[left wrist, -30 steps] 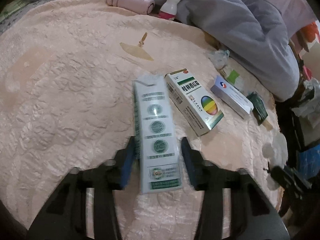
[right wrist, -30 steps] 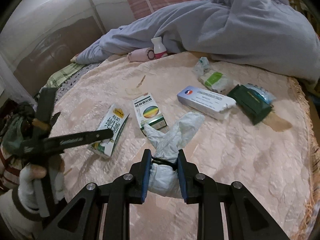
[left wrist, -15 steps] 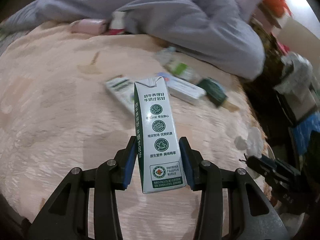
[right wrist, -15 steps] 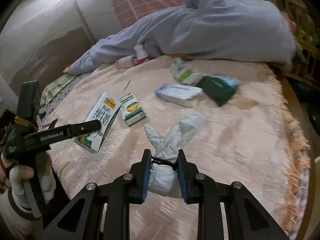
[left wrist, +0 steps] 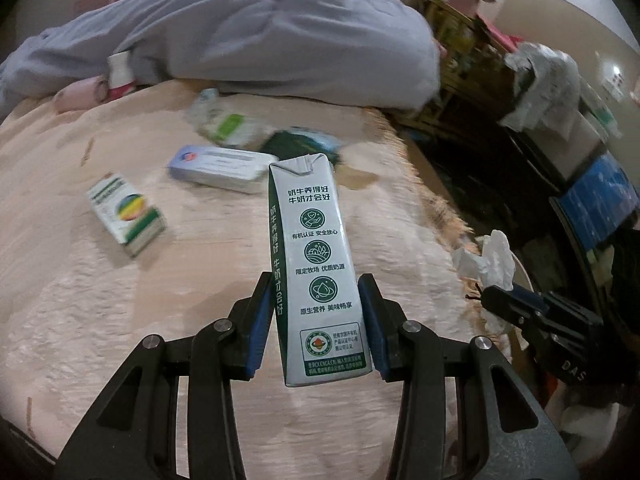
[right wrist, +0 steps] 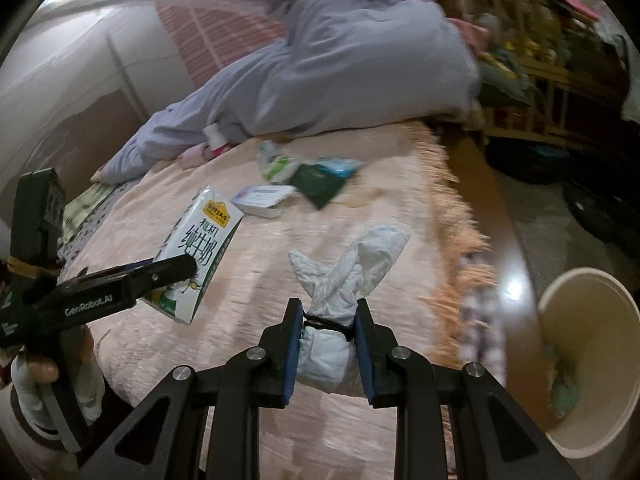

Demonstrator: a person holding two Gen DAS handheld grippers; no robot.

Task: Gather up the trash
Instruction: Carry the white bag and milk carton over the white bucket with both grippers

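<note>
A milk carton is clamped near its base between the two pads of the left hand-held gripper and is held upright, lifted clear of the bed. A tied white tissue bundle is pinched at its knotted waist by the right hand-held gripper, also off the bed. A pale round bin is seen beyond the fringed edge of the bed, to the right of the bundle, with some greenish litter already lying inside.

The task is judged to be partly done: two pieces are in hand but not yet dropped, and both are likely meant for the bin. Left lying on the bed, beyond the carton, are a green-and-white medicine box, a flat white-and-blue box, a dark green packet and a crumpled green-and-white wrapper. Whether the pink item and small bottle by the grey quilt count as trash cannot be told.

On the carton's side panel "奶牛养得好 牛奶才会好", "有机认证 安全放心", "限定牧场 优质奶源" and "原生营养 美味畅享" are printed in green. On its front face, in the right wrist view, "有机纯牛奶" is read under a yellow logo. "GenRobot.AI" is marked on the left hand-held gripper's body. Writing on the boxes is too blurred to read.
</note>
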